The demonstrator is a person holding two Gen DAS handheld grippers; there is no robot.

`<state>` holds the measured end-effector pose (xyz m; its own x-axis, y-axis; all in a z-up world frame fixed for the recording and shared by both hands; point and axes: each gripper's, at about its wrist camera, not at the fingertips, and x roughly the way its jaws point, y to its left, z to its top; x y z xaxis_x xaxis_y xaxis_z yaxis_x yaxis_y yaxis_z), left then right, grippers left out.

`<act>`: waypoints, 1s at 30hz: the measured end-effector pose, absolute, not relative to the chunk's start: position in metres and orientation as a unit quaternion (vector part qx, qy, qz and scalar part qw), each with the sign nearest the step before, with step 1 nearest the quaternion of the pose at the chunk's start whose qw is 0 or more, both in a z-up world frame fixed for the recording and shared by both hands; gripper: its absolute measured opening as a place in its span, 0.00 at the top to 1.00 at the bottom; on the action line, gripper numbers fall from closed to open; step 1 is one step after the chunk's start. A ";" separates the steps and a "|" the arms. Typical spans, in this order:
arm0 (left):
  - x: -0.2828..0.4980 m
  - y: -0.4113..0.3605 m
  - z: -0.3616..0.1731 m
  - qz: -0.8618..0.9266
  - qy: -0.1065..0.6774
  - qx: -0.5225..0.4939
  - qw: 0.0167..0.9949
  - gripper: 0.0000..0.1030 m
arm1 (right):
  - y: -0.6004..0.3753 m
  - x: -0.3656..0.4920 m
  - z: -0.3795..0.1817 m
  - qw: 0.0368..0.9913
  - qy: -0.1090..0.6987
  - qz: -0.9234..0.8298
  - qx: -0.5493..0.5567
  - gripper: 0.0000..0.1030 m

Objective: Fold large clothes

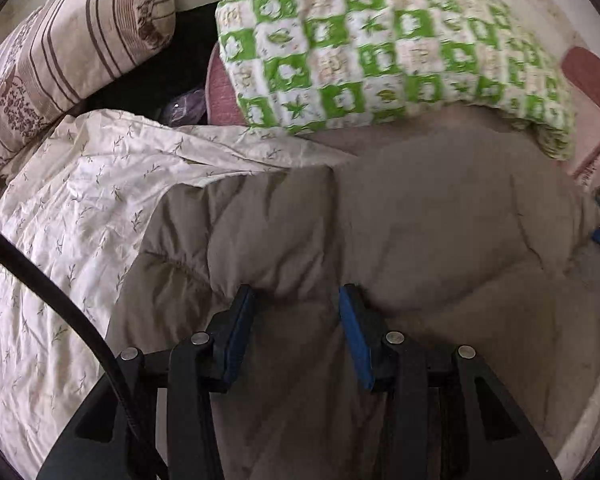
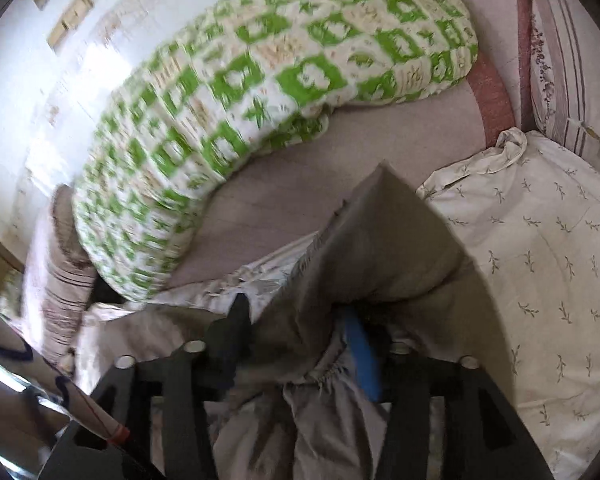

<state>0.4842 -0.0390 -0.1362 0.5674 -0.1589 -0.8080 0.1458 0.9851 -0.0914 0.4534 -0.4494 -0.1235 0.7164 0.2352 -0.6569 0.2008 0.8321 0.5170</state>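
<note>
With the grey quilt [image 1: 400, 240] laid on the bed [image 2: 284, 184] and gathered between the left gripper [image 1: 296, 300], whose jaws were narrowed on it, and the right gripper [image 2: 296, 320], whose jaws were parted loosely around a corner, the fold was judged likely to slump.

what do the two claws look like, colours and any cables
Both are the same build: black linkage arms with round silver pivot pins, ending in flat fingers faced with blue pads. On the left claw both blue pads show, and a black cable curves past its left side. On the right claw one blue pad shows.
</note>
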 end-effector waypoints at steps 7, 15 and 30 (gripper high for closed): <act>0.493 -0.034 -0.150 -0.065 0.460 -0.011 0.886 0.57 | -0.441 0.418 -0.113 0.901 0.387 0.043 0.193 0.38; 0.498 -0.038 -0.154 -0.043 0.457 0.005 0.889 0.52 | -0.412 0.434 -0.191 0.877 0.476 -0.019 0.064 0.40; 0.290 0.012 -0.076 -0.060 0.367 -0.019 0.928 0.48 | -0.400 0.245 -0.114 0.912 0.363 0.005 0.191 0.44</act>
<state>0.2901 0.0124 -0.0757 0.7237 -0.1247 -0.6788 0.0966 0.9922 -0.0793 0.2447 -0.4004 -0.1138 0.7361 0.1480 -0.6605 0.1296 0.9270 0.3521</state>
